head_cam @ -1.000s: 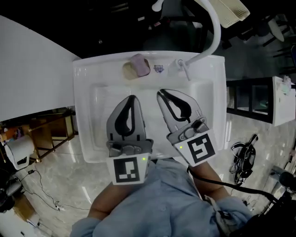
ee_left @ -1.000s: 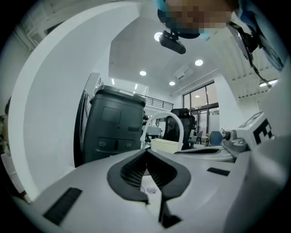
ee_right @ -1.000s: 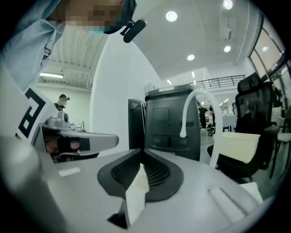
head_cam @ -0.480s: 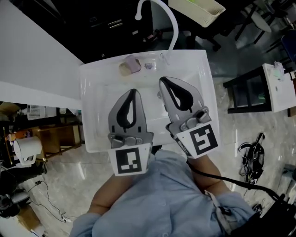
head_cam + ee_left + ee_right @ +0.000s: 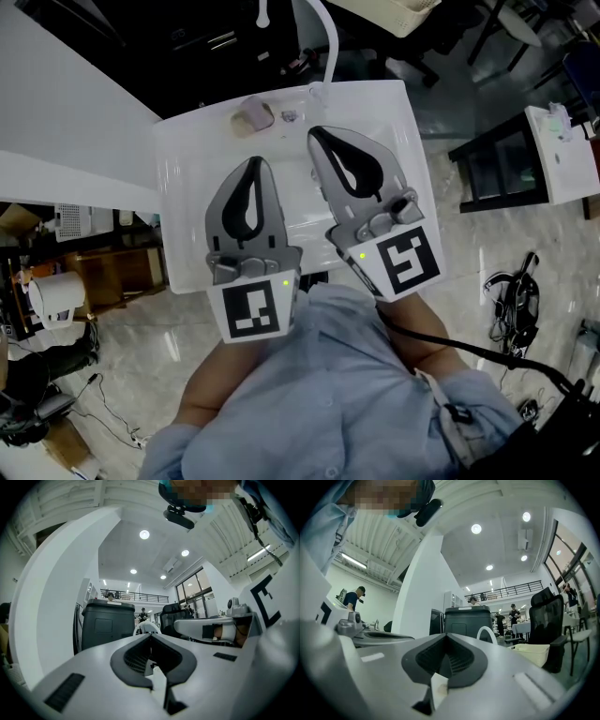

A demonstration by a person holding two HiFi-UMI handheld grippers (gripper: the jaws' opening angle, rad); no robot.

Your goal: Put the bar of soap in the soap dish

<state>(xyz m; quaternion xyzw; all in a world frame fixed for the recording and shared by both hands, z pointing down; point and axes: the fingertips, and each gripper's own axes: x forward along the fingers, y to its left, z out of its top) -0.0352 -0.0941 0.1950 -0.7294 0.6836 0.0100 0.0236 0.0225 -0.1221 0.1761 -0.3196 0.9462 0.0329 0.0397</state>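
Observation:
In the head view a pinkish bar of soap [image 5: 257,112] lies on a beige soap dish [image 5: 241,123] at the sink's back rim, left of the faucet. My left gripper [image 5: 254,162] hovers above the basin, shut and holding nothing. Beside it on the right my right gripper [image 5: 315,134] is also shut and empty, its tip nearer the back rim. Both are well apart from the soap. In the gripper views the left gripper [image 5: 151,636] and right gripper [image 5: 446,636] point level across the room, with jaws together; the soap and the sink are out of sight there.
The white sink [image 5: 183,197] has a curved white faucet [image 5: 326,52] at its back. A white wall panel [image 5: 66,103] runs on the left. On the right are a black table [image 5: 497,159] and floor cables [image 5: 511,300]. Ahead stand a dark cabinet [image 5: 471,620] and a black chair [image 5: 546,616].
Both grippers have risen above the sink and stayed shut. The sink now looks smaller and sits higher in the head view. The soap has not moved on its dish.

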